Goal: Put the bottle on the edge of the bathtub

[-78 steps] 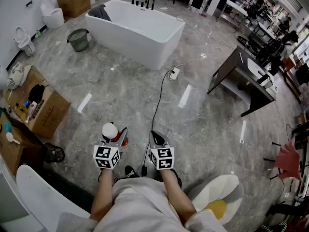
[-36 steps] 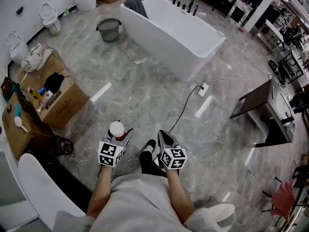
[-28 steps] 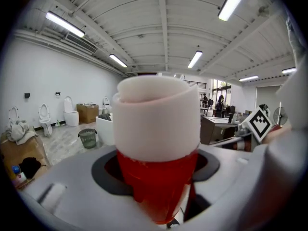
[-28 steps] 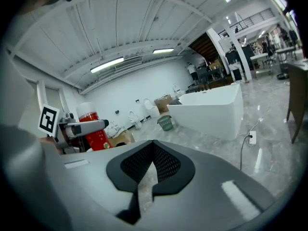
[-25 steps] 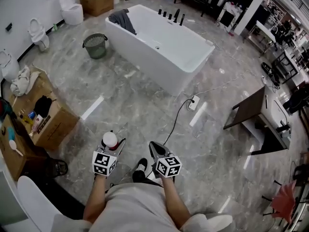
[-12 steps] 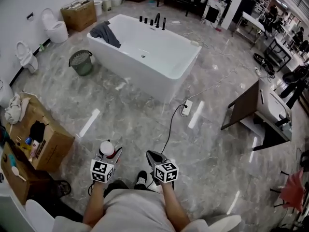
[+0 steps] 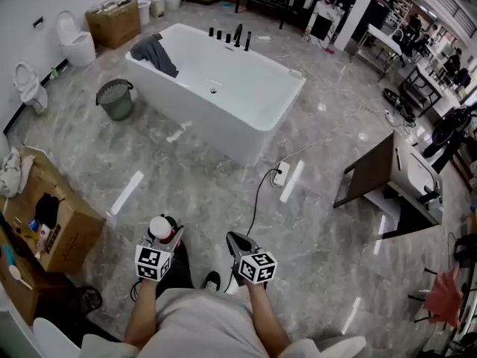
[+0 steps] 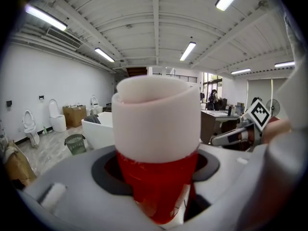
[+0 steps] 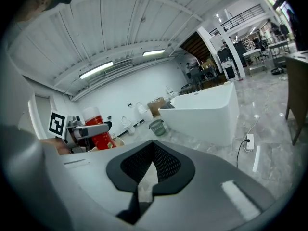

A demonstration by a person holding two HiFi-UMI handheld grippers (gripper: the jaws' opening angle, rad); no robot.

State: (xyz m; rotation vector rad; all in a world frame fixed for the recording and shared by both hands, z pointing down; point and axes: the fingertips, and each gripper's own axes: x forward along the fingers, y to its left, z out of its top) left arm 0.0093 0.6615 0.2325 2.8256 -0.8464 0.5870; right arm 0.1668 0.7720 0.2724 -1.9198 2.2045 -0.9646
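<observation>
A red bottle with a wide white cap (image 7: 160, 228) (image 8: 156, 153) (image 9: 97, 127) stands upright between the jaws of my left gripper (image 7: 163, 237) (image 8: 159, 177), which is shut on it. My right gripper (image 7: 238, 245) (image 9: 153, 165) is beside it, shut with nothing in it. The white freestanding bathtub (image 7: 253, 121) (image 8: 98, 129) (image 9: 211, 112) is well ahead on the grey marble floor, with dark taps at its far rim and a grey cloth (image 7: 153, 51) hung over its left end.
A green waste basket (image 7: 114, 98) stands left of the tub. A power strip (image 7: 281, 173) with a black cable lies on the floor ahead. Cardboard boxes (image 7: 56, 226) are at the left, toilets (image 7: 77, 45) along the wall, a dark table (image 7: 373, 176) at the right.
The bathtub has shifted left and a little lower in the head view as the person walks over the floor. Both grippers keep their places in front, the bottle still held.
</observation>
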